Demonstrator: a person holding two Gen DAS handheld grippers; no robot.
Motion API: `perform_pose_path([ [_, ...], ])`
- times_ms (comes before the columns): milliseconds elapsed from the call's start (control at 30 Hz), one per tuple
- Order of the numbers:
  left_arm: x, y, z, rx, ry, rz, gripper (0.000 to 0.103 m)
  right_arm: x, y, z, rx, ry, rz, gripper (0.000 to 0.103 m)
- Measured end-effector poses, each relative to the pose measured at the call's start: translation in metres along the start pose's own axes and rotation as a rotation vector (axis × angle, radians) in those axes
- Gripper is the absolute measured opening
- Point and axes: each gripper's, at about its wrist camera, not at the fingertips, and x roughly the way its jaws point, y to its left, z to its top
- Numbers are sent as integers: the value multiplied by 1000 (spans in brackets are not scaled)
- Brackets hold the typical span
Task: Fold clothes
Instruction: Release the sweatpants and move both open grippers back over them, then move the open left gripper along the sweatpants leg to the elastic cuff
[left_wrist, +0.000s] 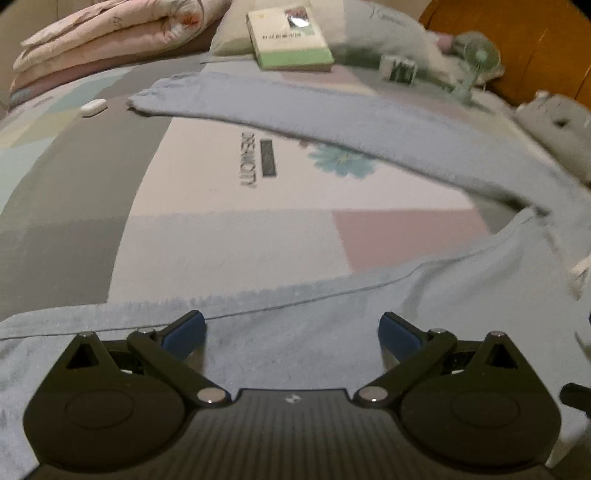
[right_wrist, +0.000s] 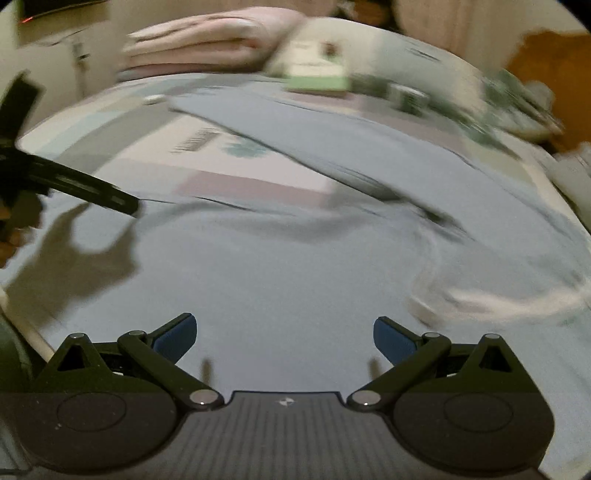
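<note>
Light blue long-sleeved top (left_wrist: 332, 325) lies spread flat on the bed (left_wrist: 229, 236), body near the bed's near edge, one sleeve (left_wrist: 295, 110) stretched out across the patchwork sheet toward the far left side, cuff ending just beside a small white object (left_wrist: 93, 107).

Left gripper (left_wrist: 291, 334) is released, blue-padded fingers (left_wrist: 186, 332) spread wide with nothing between them, low over the top's body just behind its side seam; the fabric fills the space under and ahead of the tips. Whether the pads touch the cloth cannot be told.

Right gripper (right_wrist: 285, 338) is also released, fingers (right_wrist: 176, 336) wide apart, empty, over the middle of the top's body (right_wrist: 277, 266). Right wrist view is motion-blurred. The white neckline (right_wrist: 491, 295) sits to the right of this gripper, near the bed's right side. The left gripper's black body (right_wrist: 85, 188) shows at left over the garment's edge.

At the far edge of the bed: a folded pink quilt (left_wrist: 110, 37), a green-and-white box (left_wrist: 288, 35) and a small green fan (left_wrist: 476, 59).
</note>
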Motion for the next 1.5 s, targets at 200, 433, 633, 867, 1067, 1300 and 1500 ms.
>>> perform_pose_path([
  [200, 1, 10, -12, 44, -43, 38, 101, 20, 25, -16, -56, 58, 46, 103],
  [433, -5, 5, -1, 29, -28, 8, 100, 4, 26, -27, -56, 43, 46, 103],
  [633, -12, -19, 6, 55, -48, -38, 100, 10, 36, -18, -104, -3, 40, 103],
  [867, 13, -23, 8, 66, 14, 70, 102, -6, 19, -43, -52, 14, 119, 103],
  [1067, -2, -43, 27, 41, 6, -36, 101, -13, -9, -33, 37, -69, 129, 103],
  [1300, 8, -92, 47, -66, 111, -394, 101, 5, -21, -43, 53, -98, 12, 103],
  [1500, 49, -113, 55, -83, 128, -329, 102, 2, -14, -51, 7, -117, 3, 103],
])
